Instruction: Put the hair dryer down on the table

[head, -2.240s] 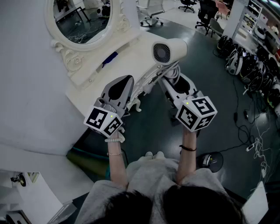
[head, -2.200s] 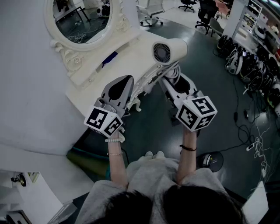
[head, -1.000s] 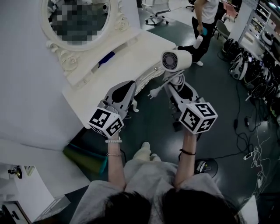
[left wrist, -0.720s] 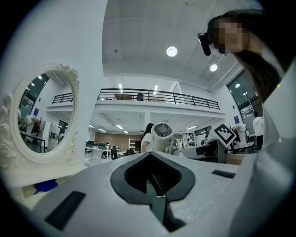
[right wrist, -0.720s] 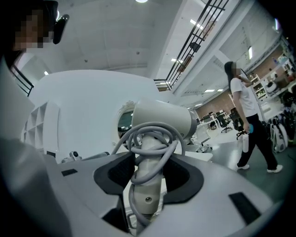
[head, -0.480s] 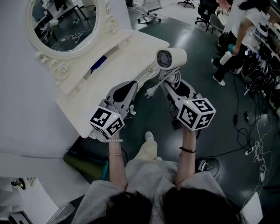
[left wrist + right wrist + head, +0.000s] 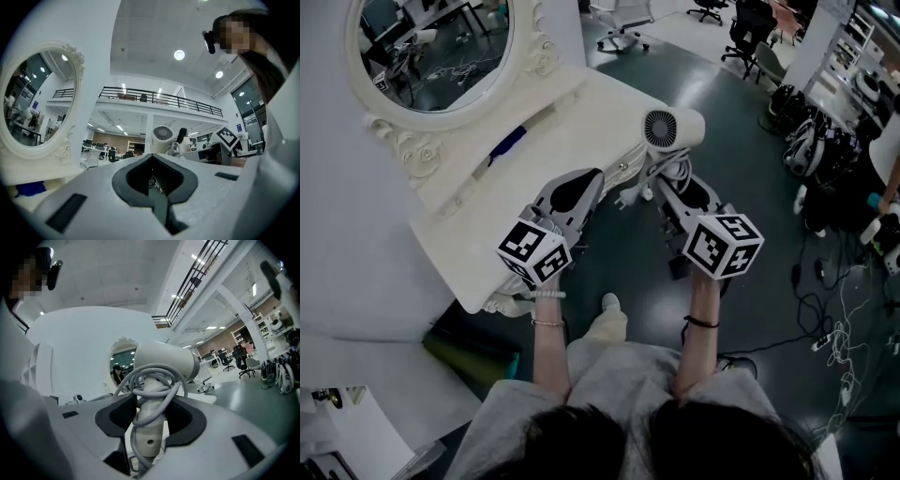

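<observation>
Hair dryer (image 7: 670,128) is standing upright, clamped by its handle in the right gripper (image 7: 668,180), just off the front edge of the table (image 7: 553,141) lying to its left, while the left gripper (image 7: 578,187), closed and empty, is hovering over that edge

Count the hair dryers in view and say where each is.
1. The hair dryer is clamped by its cord-wrapped handle in the jaws of the right gripper, near the corner of the table. The clutter along the far floor is too small to check.

We wear a grey top (image 7: 609,375), a beaded bracelet (image 7: 546,294) and a dark wristband (image 7: 698,321). Our left gripper (image 7: 581,181) and right gripper (image 7: 667,180) are pale grey shells with black-and-white marker cubes (image 7: 534,253).
</observation>
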### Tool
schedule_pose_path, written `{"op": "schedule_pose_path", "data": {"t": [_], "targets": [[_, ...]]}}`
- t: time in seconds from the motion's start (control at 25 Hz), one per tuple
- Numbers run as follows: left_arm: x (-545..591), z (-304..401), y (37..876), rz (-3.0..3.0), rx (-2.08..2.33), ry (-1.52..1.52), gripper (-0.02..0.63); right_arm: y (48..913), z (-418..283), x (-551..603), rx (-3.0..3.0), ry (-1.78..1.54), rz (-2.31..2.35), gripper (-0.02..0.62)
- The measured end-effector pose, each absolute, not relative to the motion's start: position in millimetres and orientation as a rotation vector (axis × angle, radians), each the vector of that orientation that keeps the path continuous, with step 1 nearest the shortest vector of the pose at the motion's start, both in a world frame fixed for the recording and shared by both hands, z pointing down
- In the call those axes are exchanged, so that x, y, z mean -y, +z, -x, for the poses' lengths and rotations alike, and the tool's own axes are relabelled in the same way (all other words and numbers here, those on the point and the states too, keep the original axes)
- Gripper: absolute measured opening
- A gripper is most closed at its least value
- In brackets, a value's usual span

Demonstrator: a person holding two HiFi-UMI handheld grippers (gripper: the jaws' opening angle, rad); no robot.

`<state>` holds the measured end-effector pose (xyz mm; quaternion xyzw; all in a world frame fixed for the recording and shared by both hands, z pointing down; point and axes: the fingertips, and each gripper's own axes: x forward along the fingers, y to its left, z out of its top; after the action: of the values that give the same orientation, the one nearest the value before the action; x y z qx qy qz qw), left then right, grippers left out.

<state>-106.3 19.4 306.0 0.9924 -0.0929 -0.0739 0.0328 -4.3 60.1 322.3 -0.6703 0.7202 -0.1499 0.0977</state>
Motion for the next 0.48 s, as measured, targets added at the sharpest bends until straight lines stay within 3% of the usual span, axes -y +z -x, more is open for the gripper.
{"op": "schedule_pose_path", "data": {"t": [0.48], "targets": [[68.8,71.4,312.0,-3.027,0.282,-0.234,0.005,333.6,-26.6,29.8,-2.161,-0.504,1.989,0.184]]}}
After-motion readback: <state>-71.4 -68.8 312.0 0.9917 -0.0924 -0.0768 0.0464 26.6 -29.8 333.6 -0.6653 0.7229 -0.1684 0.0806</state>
